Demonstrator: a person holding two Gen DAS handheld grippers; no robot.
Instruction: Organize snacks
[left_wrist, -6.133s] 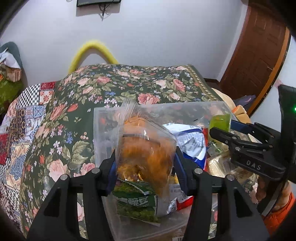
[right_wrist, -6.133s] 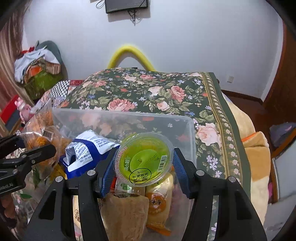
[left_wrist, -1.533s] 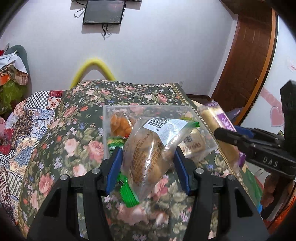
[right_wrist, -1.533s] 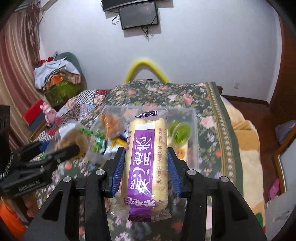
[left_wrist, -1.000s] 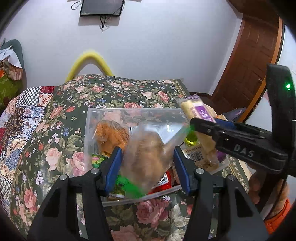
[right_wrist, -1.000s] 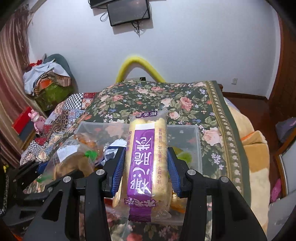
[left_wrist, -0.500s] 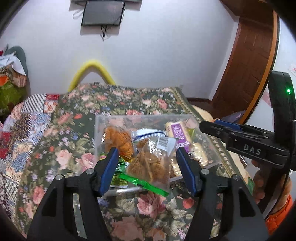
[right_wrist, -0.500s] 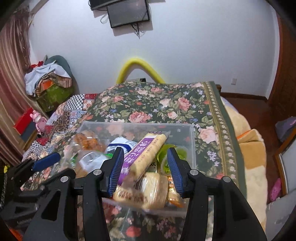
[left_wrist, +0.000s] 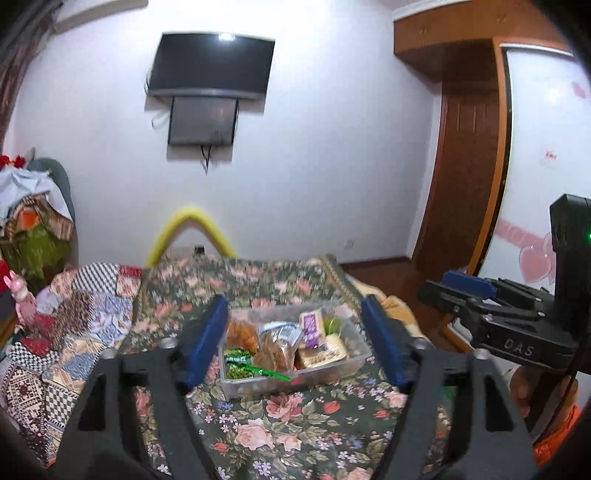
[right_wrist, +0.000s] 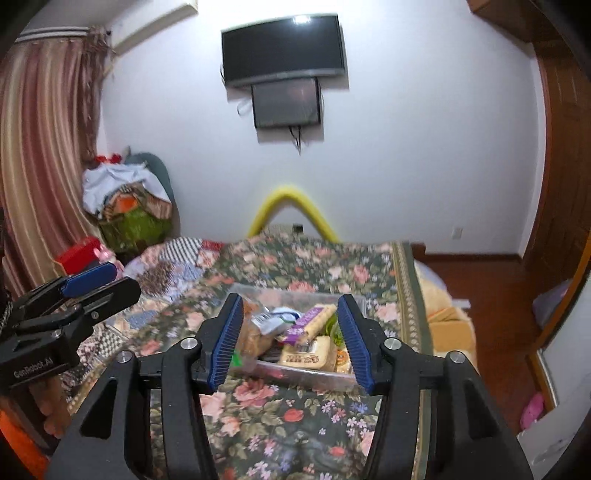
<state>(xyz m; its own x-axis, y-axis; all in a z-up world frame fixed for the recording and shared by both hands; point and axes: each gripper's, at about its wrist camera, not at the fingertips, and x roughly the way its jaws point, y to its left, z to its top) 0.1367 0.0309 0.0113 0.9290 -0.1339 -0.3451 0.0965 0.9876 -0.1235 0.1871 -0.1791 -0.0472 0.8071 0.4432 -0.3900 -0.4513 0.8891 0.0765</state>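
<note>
Snacks are seen gathered in the clear bin (left_wrist: 325, 373) on the floral bedspread (left_wrist: 280, 424), at 12 o'clock of both grippers. Left gripper (left_wrist: 295, 343) and right gripper (right_wrist: 290, 341) are spread, empty. Task judged nearly complete; no loose snacks are visible.

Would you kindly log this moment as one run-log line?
left gripper: open, empty | right gripper: open, empty | snacks: in clear bin on floral bedspread

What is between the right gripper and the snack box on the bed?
Nothing visible. The right gripper hangs open and empty, and only bare flowery bedspread lies before the clear snack box, packed with snacks like the purple packet.
</note>
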